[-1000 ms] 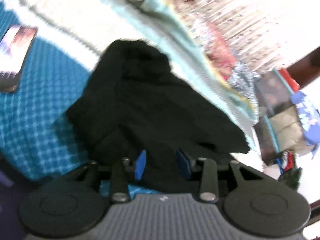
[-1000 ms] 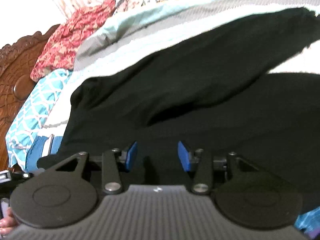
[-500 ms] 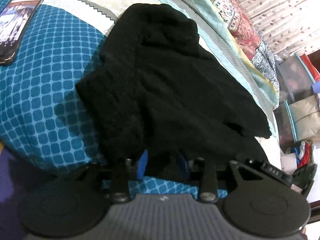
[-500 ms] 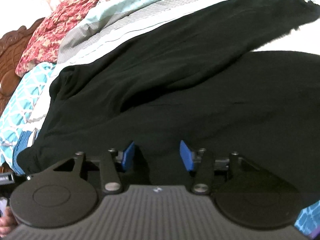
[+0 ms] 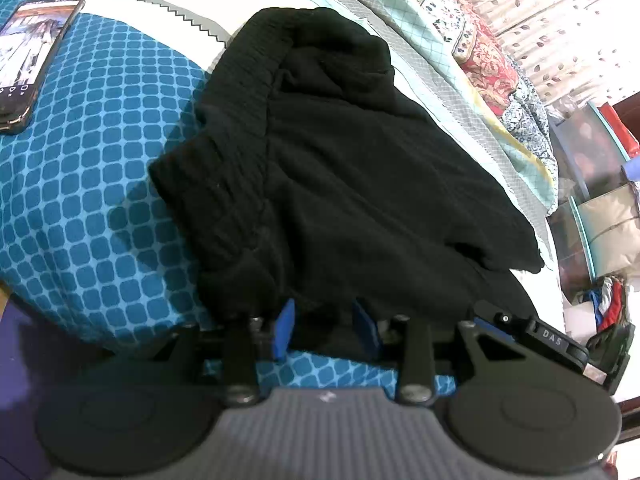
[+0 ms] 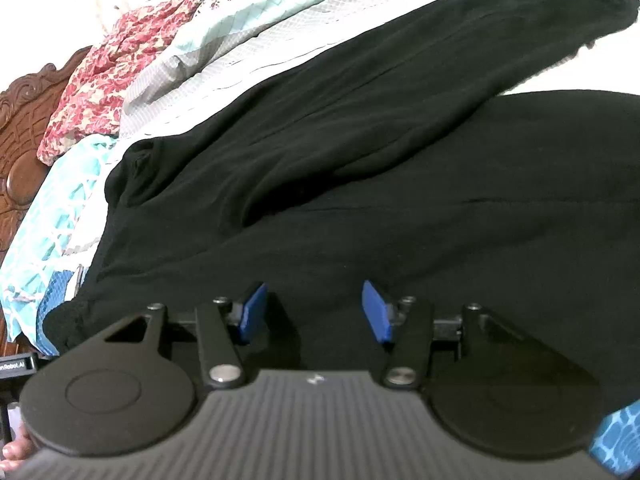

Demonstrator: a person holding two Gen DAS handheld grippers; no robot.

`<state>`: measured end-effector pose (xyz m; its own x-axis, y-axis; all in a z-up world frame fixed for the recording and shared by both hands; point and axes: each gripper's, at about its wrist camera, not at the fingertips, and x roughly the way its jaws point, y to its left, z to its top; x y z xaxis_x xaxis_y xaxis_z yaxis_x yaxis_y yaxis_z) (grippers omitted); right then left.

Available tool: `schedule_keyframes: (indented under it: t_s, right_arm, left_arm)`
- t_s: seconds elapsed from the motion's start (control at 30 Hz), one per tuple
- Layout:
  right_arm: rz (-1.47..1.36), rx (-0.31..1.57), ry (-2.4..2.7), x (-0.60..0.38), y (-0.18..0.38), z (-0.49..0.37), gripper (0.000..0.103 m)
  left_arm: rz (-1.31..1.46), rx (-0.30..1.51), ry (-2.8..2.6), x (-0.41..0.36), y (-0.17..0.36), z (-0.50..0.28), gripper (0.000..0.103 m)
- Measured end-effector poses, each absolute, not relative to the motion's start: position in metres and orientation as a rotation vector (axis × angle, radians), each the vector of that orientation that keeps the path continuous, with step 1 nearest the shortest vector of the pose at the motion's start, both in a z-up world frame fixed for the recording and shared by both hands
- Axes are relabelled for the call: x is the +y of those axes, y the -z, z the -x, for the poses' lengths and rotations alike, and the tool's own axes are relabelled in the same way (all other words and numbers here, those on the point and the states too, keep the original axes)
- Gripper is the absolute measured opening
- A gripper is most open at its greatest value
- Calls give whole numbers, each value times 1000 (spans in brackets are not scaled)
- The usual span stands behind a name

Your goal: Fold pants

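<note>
On the near edge of the bed (image 5: 100, 128), over its blue checked cover, the black pants (image 5: 360, 184) lie partly doubled: in the left wrist view the ribbed waistband (image 5: 240, 120) sits toward the phone (image 5: 32, 56), and a second layer of cloth is heaped across the middle of the pants. The phone rests on the cover well apart from the pants, beyond the waistband, so it is not in the way of a fold.

The left gripper (image 5: 326, 330) is at the pants' near hem with its blue pads spread to either side of a bunch of cloth; the jaws stand apart, not pinching. By my reading it is placed there to take that edge, or has just set it down; which of the two cannot be told.

In the right wrist view the right gripper (image 6: 314, 312) hovers over the pants (image 6: 400, 200) with its jaws wide and nothing between the pads. One leg (image 6: 440, 48) stretches away from the pants' body toward the pale quilt (image 6: 280, 12), apart from the lower leg by a strip of bedding. That spread leg likely explains the open claws: the legs are not yet laid one on the other, so the fold looks early.
</note>
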<state>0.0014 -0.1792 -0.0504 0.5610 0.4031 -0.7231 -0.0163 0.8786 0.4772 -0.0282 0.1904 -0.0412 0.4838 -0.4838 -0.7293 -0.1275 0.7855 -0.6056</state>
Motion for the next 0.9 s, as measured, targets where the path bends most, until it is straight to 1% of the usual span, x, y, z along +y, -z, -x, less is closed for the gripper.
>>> schedule_keyframes:
  t_s: [0.17, 0.23, 0.33, 0.43, 0.6, 0.67, 0.73, 0.87, 0.9]
  right_arm:
    - [-444, 949, -257, -180, 50, -1, 56]
    - [-457, 950, -257, -179, 46, -1, 56]
    - [-490, 894, -277, -189, 28, -1, 56]
    - [-473, 814, -266, -206, 1, -6, 56]
    - [-457, 738, -174, -247, -37, -37, 56]
    - [-458, 710, -140, -264, -50, -51, 56]
    - [-445, 687, -90, -282, -60, -67, 56]
    - [-445, 684, 10, -318, -69, -107, 56]
    - [-455, 690, 45, -328, -71, -120, 56]
  left_arm:
    - [665, 1062, 240, 192, 41, 30, 33]
    - [676, 1049, 255, 195, 35, 31, 36]
    - [678, 982, 300, 204, 13, 30, 36]
    - [613, 893, 325, 214, -19, 17, 39]
    - [364, 782, 279, 216, -69, -38, 40]
    - [226, 748, 271, 205, -79, -68, 45]
    - [130, 750, 269, 194, -78, -99, 46]
    - [25, 811, 264, 174, -56, -158, 47]
    - [4, 819, 271, 169, -51, -169, 51]
